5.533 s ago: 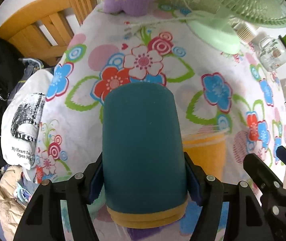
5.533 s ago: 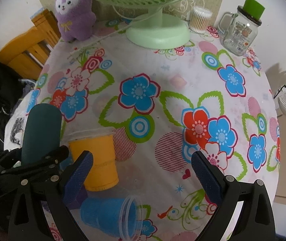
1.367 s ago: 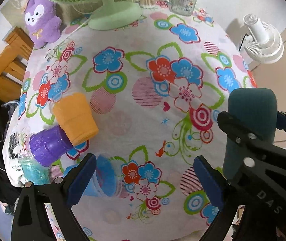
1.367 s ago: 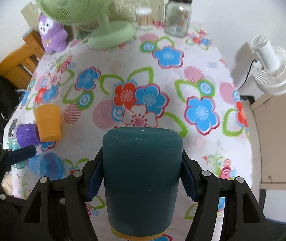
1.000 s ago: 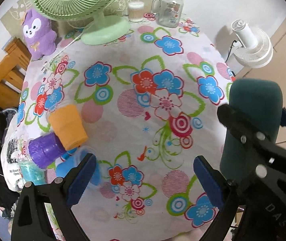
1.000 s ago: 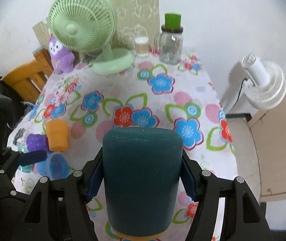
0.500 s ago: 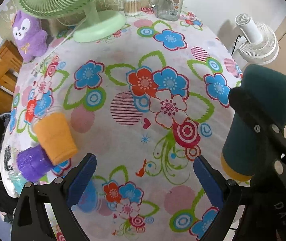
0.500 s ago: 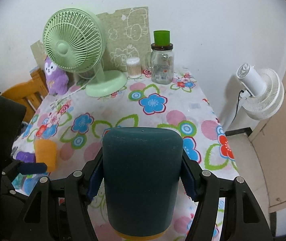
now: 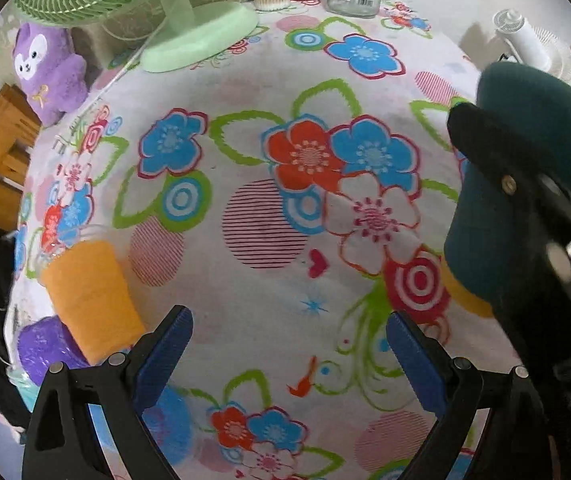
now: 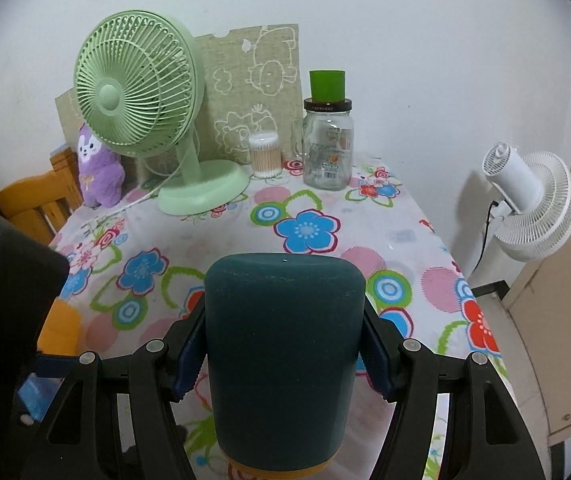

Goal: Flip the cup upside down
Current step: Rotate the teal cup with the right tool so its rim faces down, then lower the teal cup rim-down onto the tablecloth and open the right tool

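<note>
My right gripper (image 10: 283, 364) is shut on a dark teal cup (image 10: 281, 356) with a yellow rim. The cup is upside down, closed base up and rim at or just above the flowered tablecloth (image 10: 313, 232) near the table's right front. The same cup (image 9: 513, 184) and the right gripper show at the right of the left wrist view. My left gripper (image 9: 287, 354) is open and empty over the table's front middle.
An orange cup (image 9: 89, 292), a purple cup (image 9: 41, 348) and a blue cup (image 9: 169, 420) sit at the front left. A green fan (image 10: 141, 92), a purple plush (image 10: 97, 168), a cotton-swab jar (image 10: 264, 155) and a glass jar (image 10: 327, 148) stand at the back. A white fan (image 10: 529, 208) stands beyond the right edge.
My right gripper has tilted up to level and lowered the teal cup toward the cloth, base up. My left gripper has moved in closer over the table.
</note>
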Demonstrator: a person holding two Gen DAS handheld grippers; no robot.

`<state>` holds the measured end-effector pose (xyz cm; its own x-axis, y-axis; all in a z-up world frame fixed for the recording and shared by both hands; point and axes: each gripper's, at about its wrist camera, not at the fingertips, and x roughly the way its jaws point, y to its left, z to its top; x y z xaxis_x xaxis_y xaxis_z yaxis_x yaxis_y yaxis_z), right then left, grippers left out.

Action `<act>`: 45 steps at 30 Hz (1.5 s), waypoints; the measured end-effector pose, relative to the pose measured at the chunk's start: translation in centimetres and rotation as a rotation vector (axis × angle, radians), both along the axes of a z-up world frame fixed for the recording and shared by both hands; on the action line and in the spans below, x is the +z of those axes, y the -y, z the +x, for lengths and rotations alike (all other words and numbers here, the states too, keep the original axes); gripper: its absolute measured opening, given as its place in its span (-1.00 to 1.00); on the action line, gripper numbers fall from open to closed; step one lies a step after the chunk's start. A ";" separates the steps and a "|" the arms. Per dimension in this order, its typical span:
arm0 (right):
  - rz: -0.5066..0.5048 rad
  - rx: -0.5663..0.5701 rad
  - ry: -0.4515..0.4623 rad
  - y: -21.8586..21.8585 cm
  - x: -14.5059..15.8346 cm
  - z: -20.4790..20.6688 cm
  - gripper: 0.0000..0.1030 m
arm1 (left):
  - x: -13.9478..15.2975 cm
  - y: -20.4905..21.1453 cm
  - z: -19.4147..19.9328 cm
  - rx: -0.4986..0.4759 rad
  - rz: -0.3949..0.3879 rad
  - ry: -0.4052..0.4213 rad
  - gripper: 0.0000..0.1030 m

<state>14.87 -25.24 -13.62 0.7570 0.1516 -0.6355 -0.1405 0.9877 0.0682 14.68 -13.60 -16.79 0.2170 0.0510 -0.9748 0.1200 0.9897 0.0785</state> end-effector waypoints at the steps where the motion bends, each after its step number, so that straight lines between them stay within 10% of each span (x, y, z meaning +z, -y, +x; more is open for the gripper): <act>1: 0.003 0.000 0.003 0.0 -0.2 0.1 0.33 | -0.1 -0.1 0.0 -0.001 -0.009 -0.004 0.91; 20: 0.034 -0.045 -0.044 -0.2 -2.1 -0.9 0.33 | -1.9 -1.0 0.6 -0.041 0.034 -0.068 0.91; 45: 0.171 -0.048 -0.399 0.3 -4.2 -2.0 0.78 | -3.5 0.1 -2.6 -0.016 0.040 -0.156 0.91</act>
<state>12.91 -25.52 -17.86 0.4661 0.2507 -0.8485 -0.0237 0.9622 0.2713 12.05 -13.69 -20.32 0.0639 0.0882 -0.9941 0.1498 0.9840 0.0969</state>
